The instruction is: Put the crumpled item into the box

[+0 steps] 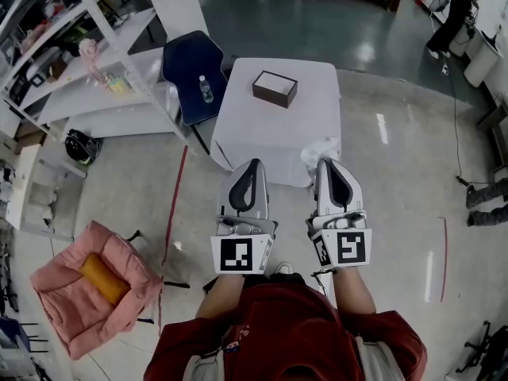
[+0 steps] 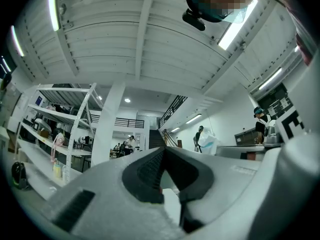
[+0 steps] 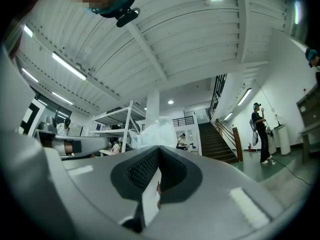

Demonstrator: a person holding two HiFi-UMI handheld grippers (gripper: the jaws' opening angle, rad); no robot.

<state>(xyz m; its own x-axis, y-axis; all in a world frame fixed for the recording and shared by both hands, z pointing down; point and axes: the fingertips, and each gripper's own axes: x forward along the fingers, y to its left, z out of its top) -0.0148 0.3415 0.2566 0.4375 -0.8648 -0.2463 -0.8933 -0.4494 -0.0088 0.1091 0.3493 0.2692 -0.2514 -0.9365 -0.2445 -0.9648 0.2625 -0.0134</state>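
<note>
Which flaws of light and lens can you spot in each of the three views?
Head view: lights glare off the glossy floor, and lines bow towards the borders. Left gripper view: dark round fisheye rim, ceiling light strip blown out, left claw close and soft. Right gripper view: same dark rim, bright ceiling strips.

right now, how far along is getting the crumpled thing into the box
Done: the crumpled item appears off the table, pinched at the tips of the shut right gripper. In hand: it hangs near the table's front edge, short of the box. Left: carry it over the box and release. The left gripper is shut, empty.
</note>
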